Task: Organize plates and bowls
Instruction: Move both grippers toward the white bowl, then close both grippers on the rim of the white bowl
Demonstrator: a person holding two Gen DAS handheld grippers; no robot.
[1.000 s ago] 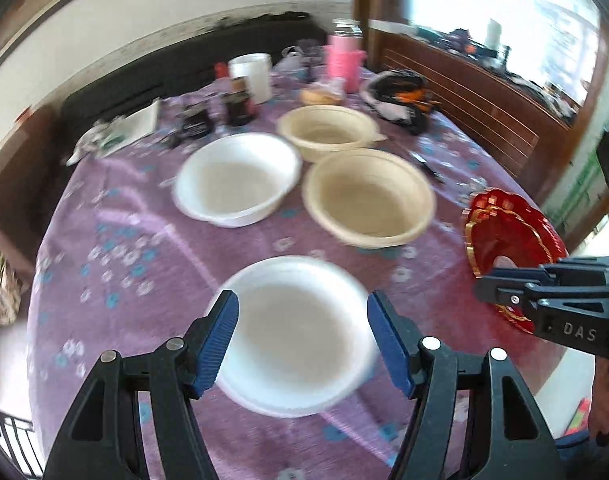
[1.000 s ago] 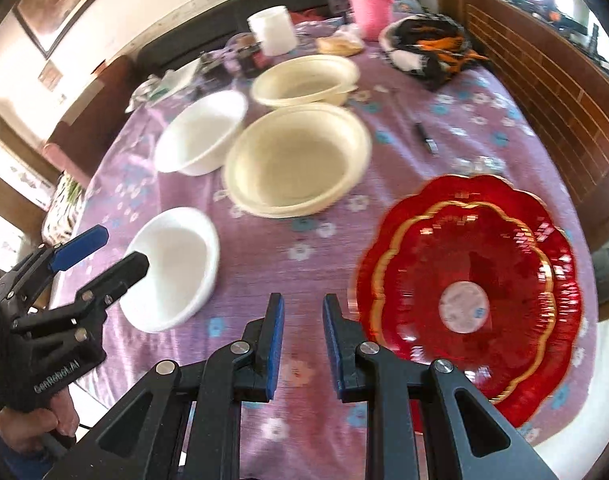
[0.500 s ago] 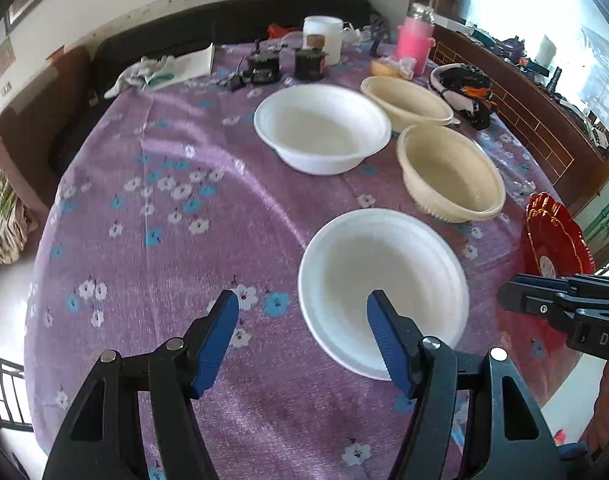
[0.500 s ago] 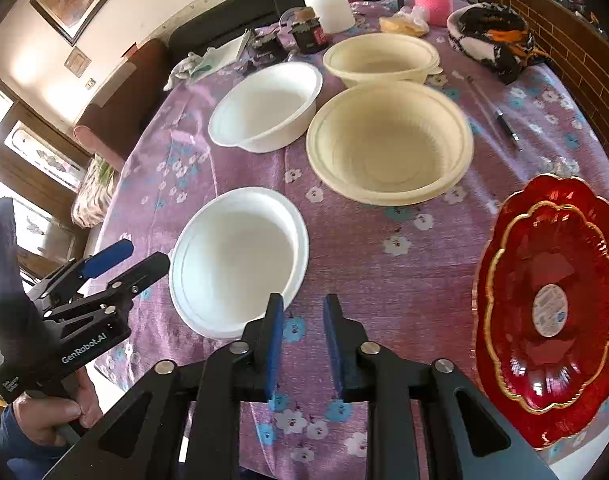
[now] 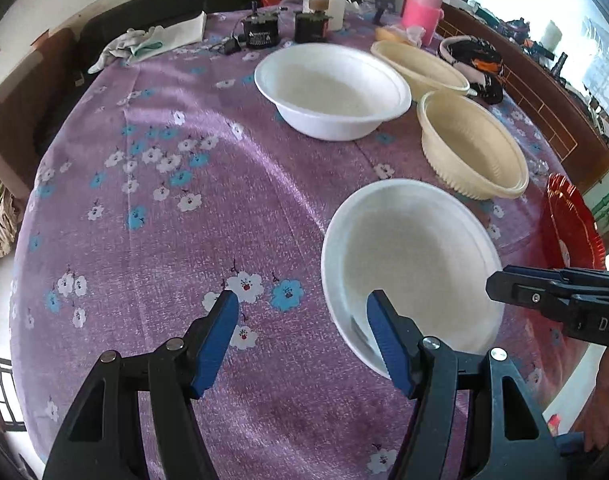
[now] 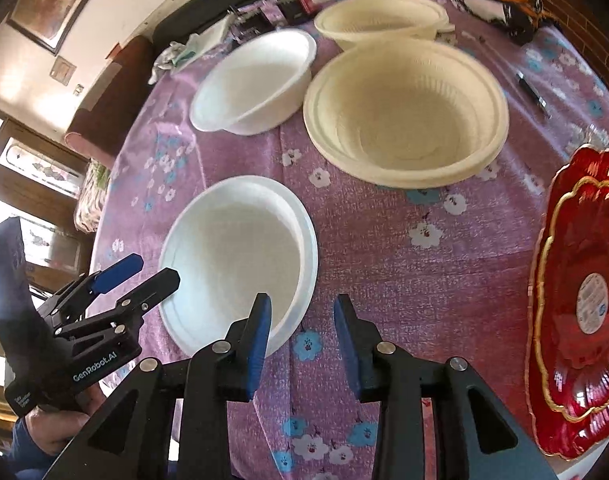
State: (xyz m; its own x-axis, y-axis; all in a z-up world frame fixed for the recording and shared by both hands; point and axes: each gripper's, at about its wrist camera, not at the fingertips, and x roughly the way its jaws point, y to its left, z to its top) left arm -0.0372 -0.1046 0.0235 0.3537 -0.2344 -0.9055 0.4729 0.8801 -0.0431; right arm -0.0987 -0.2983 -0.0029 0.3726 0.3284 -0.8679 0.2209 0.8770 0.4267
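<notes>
Nothing stacked yet: white bowls, cream bowls, red plate all separate on bench. Left gripper fingers released, near white bowl rim by right finger. Right gripper fingers parted, empty; same bowl beside left finger. All sorting left.

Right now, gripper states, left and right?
Left gripper: open, empty, one finger over the near white bowl.
Right gripper: open, empty, beside the same bowl.
</notes>
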